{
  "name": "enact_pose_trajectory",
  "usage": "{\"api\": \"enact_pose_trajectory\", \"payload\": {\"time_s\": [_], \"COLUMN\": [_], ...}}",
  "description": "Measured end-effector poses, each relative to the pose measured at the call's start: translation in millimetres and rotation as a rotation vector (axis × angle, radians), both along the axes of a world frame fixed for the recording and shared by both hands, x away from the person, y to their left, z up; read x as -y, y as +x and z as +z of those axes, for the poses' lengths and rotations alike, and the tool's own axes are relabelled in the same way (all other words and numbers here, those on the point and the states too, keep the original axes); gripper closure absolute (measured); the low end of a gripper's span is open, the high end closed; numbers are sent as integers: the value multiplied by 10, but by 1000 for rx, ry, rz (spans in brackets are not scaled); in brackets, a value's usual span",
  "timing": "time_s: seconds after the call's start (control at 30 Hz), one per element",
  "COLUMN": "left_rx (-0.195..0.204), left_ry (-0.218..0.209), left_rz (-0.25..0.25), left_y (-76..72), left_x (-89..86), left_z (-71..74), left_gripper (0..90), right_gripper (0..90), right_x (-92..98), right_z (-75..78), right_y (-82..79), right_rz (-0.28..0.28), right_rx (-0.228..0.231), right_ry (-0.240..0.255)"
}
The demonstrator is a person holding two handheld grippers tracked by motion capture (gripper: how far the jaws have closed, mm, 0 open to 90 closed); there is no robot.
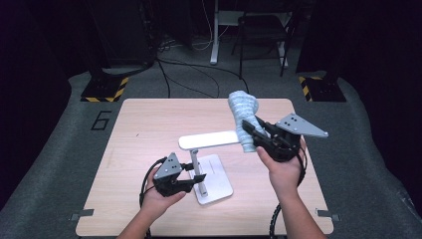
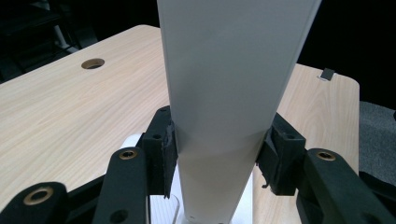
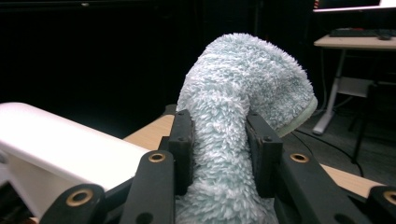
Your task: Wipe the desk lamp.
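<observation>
Partly cut off, fluffy sock (image 3: 233, 140) bottom, white stand (image 2: 229, 93) top

A lab: hazard-striped stand bases (image 1: 104, 88), floor cables (image 1: 191, 69), and a numbered table (image 1: 149, 124).

High view sits above, looking forward and down over the whole surface (image 1: 149, 119). Left gripper view is right up against the white stand (image 2: 229, 93); right gripper view hugs the fuzzy sock (image 3: 233, 116). Both appear from above.

Black grippers (image 1: 196, 177), brass-ringed screws, grey plates, seemingly bare forearms.
</observation>
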State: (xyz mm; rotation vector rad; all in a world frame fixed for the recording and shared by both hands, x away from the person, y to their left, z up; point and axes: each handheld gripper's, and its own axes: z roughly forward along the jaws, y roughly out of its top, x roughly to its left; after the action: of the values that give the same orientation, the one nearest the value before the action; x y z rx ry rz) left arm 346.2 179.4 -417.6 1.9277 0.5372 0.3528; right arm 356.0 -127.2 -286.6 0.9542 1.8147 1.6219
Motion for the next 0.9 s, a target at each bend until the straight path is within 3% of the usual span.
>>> {"api": "enact_pose_trajectory", "payload": {"time_s": [0.5,0.9], "left_rx": [-1,-7], "left_ry": [1,-16], "left_rz": [5,17], "left_y": [-4,-13], "left_x": [1,16], "left_z": [3,2], "left_gripper": [529,529], "right_gripper": [677,676], "right_x": [-678,-1000], "right_z": [124,195], "right_y": [-155,-246], "right_rz": [152,271], "right_rx": [58,87], "right_ry": [-14,-23]}}
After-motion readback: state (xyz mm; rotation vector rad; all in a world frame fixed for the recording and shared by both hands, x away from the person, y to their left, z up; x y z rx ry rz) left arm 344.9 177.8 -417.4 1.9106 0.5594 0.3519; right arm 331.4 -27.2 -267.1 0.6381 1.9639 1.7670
